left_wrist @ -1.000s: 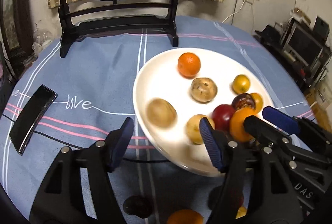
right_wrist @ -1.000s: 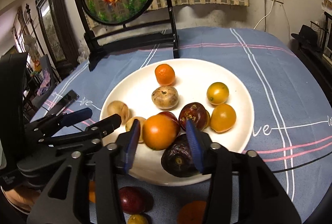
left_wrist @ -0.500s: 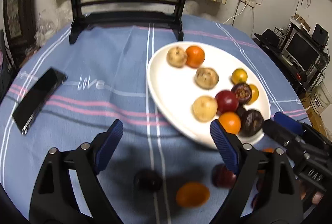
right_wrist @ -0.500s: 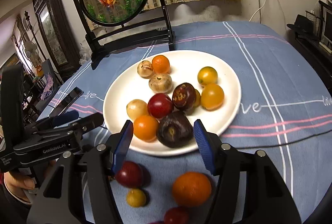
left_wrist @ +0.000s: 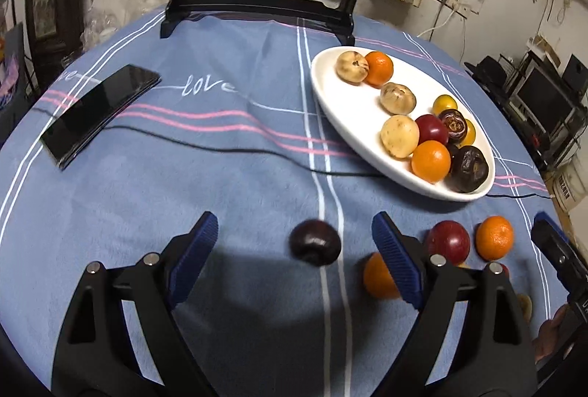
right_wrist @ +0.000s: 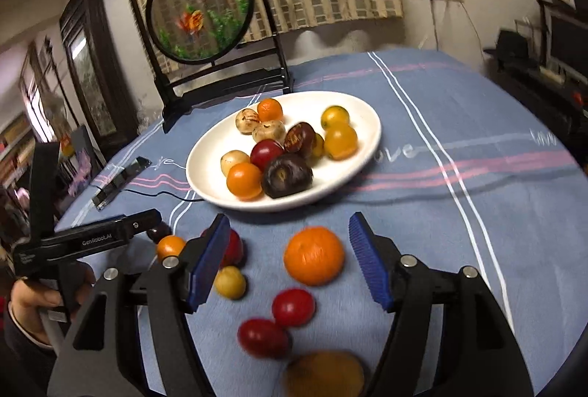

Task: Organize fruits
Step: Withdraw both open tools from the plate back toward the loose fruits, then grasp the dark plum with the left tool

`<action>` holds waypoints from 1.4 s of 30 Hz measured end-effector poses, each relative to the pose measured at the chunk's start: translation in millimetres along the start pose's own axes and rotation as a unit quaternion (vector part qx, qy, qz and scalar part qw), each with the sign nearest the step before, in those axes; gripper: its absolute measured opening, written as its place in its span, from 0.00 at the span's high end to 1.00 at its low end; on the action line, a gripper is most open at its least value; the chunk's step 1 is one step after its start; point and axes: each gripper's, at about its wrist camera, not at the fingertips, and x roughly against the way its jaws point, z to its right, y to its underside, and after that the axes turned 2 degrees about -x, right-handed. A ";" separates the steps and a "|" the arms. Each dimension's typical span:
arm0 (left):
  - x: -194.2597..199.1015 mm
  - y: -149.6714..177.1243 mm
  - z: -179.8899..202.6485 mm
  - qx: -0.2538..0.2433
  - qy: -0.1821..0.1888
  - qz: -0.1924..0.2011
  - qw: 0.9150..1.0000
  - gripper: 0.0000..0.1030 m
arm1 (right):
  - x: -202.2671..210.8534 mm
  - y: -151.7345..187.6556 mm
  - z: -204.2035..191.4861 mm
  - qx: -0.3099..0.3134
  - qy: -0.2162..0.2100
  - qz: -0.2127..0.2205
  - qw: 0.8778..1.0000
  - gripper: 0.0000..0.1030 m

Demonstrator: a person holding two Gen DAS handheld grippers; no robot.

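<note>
1. Fruits sit in two groups: a batch on the white plate (right_wrist: 367,143) and loose ones on the blue cloth-covered surface (right_wrist: 477,213) in front of it. My read: the plate is the collection spot and the loose ones are still to be sorted.
2. Plate count, right wrist view: 10 pieces. That is 2 orange tangerines, 3 tan-brown round fruits, 1 red, 2 dark purple wrinkled ones, and 2 to 3 yellow-orange; one is half hidden, so the count is unsure.
3. Loose count, right wrist view: big tangerine (right_wrist: 314,255), 2 red ones low in frame, 1 small yellow, 1 small orange, 1 red partly behind a finger, 1 dark plum, 1 blurred orange-brown at the bottom edge. About 8.
4. Right gripper (right_wrist: 290,259): jaws opening, nothing pinched. The big tangerine lies between and just ahead of the fingers, untouched; likely the next pick.
5. Left gripper (left_wrist: 294,261): spread wide, empty. The dark plum (left_wrist: 315,247) lies on the cloth between its fingers with gaps on both sides; an orange fruit sits partly behind its right finger.
6. Both grippers angle down at the loose fruit, lined up for parallel grabs.
7. Outward: 1 black phone (left_wrist: 99,114) with a cable at left, and 1 round fish-picture screen (right_wrist: 200,7) on a dark stand behind the plate.
</note>
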 end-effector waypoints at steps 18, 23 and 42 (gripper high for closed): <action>4.4 15.9 10.0 -0.051 -0.031 0.017 0.998 0.15 | 25.6 17.9 -2.9 0.000 0.002 0.009 1.000 0.34; -9.1 16.6 8.8 -0.049 -0.027 -0.014 0.998 0.23 | 24.5 17.0 -5.8 0.008 -0.007 0.004 1.000 0.34; -2.0 13.0 15.2 -0.045 0.027 -0.010 0.999 0.69 | -27.2 -1.1 -0.9 0.044 0.067 -0.117 0.990 0.34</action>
